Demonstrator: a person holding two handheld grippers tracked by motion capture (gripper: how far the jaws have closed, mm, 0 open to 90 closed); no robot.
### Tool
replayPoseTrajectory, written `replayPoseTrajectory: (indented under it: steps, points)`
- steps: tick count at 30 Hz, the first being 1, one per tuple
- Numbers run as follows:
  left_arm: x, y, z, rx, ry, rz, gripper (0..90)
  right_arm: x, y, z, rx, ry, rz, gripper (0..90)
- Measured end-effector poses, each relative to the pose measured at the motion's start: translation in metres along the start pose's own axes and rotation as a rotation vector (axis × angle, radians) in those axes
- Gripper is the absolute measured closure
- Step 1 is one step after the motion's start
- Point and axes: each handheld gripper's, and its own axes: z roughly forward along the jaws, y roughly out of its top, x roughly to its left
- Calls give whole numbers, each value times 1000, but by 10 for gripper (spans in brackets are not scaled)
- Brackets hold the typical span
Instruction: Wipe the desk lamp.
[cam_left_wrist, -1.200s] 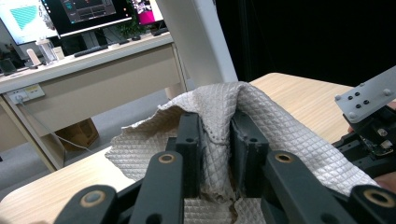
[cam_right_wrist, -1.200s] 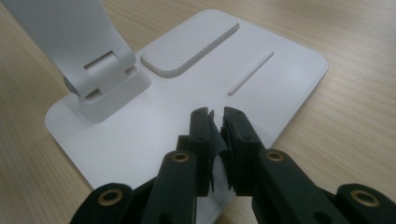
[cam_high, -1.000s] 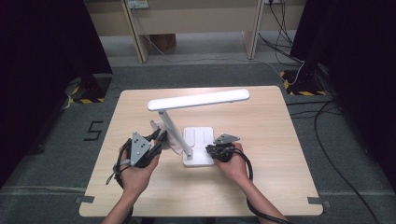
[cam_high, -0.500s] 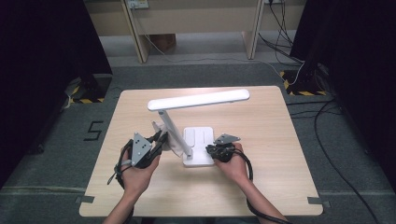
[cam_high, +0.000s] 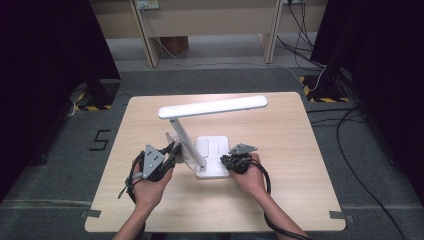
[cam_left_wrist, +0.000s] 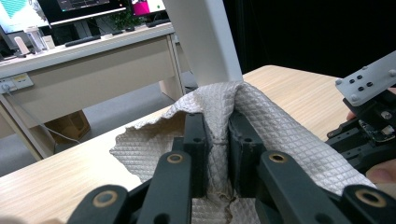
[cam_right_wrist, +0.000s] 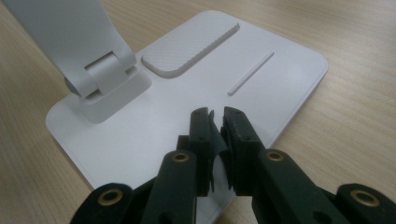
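A white desk lamp stands mid-table, its long head (cam_high: 212, 106) level above a slanted arm (cam_high: 184, 139) and a flat base (cam_high: 214, 146). My left gripper (cam_high: 171, 154) is shut on a grey-white quilted cloth (cam_left_wrist: 280, 135), which lies folded against the lower part of the lamp's arm (cam_left_wrist: 201, 37). In its own view the left gripper (cam_left_wrist: 217, 123) pinches a ridge of the cloth. My right gripper (cam_high: 228, 161) is at the base's near right corner. Seen in its own view, the right gripper (cam_right_wrist: 215, 114) is shut, with its tips over the base (cam_right_wrist: 196, 88) near the hinge (cam_right_wrist: 107, 70).
The wooden table (cam_high: 290, 150) has bare room to the right and behind the lamp. Desks (cam_high: 210, 20) stand on the grey floor beyond the table. Cables (cam_high: 350, 125) run along the floor at the right. The right gripper's grey plate (cam_left_wrist: 369, 79) sits close beside the cloth.
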Motion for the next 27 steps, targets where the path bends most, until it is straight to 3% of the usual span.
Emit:
replayPoseTrajectory:
  steps: [27]
  points:
    - [-7,-12,6,17,13,-8,792,0,0,0,0,0,1,825]
